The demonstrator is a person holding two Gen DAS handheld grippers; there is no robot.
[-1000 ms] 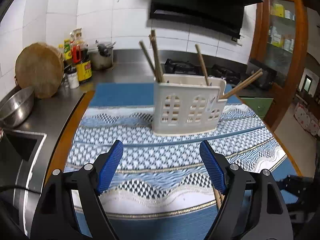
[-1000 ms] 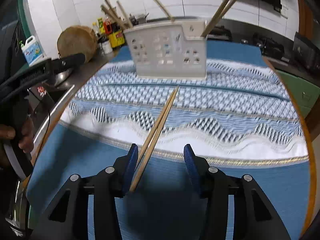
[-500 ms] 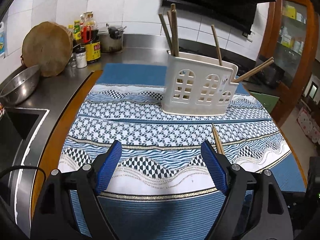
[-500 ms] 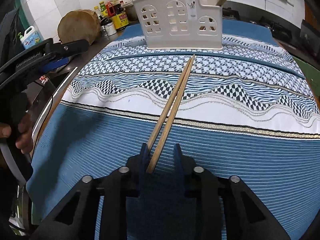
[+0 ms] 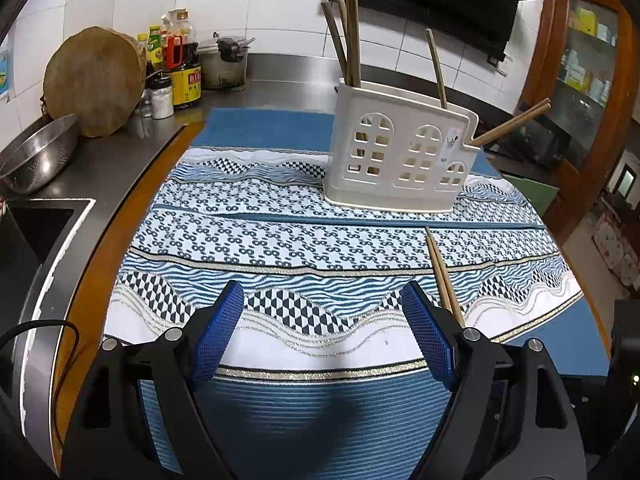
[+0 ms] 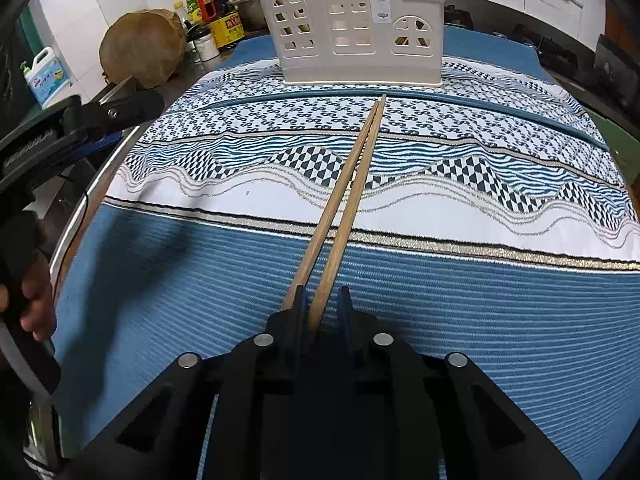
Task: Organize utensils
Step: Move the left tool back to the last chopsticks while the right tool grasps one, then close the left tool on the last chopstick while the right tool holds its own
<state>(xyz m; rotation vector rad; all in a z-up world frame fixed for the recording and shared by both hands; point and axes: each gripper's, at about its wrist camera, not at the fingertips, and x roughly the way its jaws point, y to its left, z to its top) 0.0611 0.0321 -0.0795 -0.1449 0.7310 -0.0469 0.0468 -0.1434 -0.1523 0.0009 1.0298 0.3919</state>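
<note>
in the right wrist view the near ends of the 2 chopsticks (image 6: 348, 200) vanish between the right gripper (image 6: 320, 300)'s fingers. the top edge cuts off the chopsticks standing in the utensil holder (image 6: 352, 52). bottle labels (image 5: 194, 80) are unreadable.

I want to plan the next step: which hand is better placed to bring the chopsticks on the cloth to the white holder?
Right. The right gripper is shut on the chopsticks, which point at the holder. The left gripper is open and empty.

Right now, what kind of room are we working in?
Most likely a home kitchen: a steel counter with a sink, sauce bottles against the tiled wall, and a chopstick holder on the cloth.
</note>
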